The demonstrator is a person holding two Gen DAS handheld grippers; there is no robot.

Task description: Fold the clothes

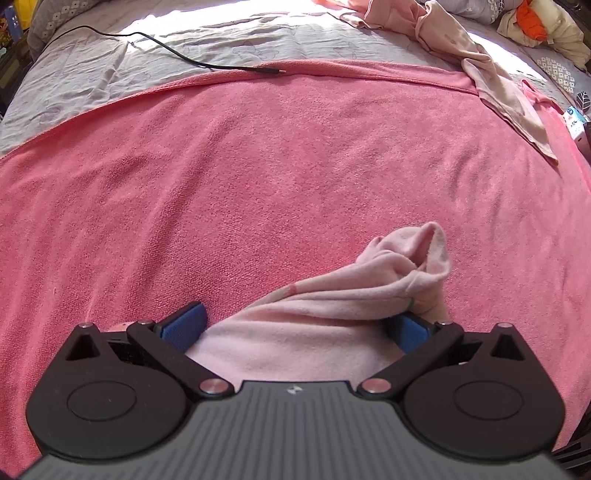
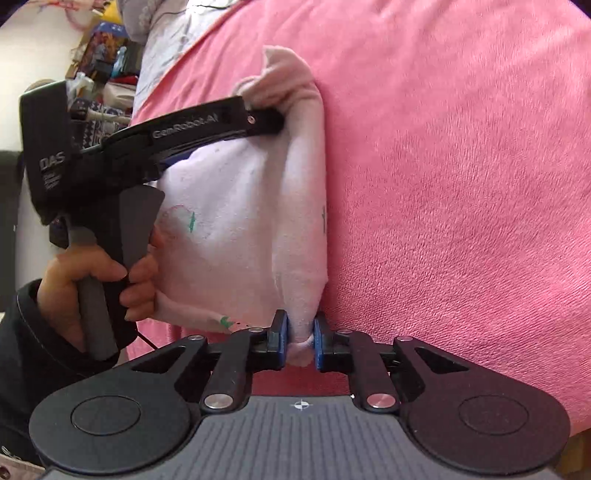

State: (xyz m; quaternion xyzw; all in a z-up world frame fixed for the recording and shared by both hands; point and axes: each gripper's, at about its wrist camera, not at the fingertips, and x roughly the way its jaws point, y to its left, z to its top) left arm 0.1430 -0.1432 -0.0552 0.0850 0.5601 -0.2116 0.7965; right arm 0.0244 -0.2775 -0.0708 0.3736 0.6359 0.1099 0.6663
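On the pink blanket (image 2: 461, 184), my right gripper (image 2: 300, 341) pinches the garment's (image 2: 236, 206) corner; my left gripper (image 1: 295, 328) stands wide around its bunched far end. Mid-fold; next needs flattening.

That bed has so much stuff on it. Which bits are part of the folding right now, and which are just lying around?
In the job:
- pale pink garment
- right gripper, pinching its corner
- left gripper, fingers wide apart around the cloth
- pink blanket, the work surface

Just lying about:
- black cable
- beige garment
- orange item
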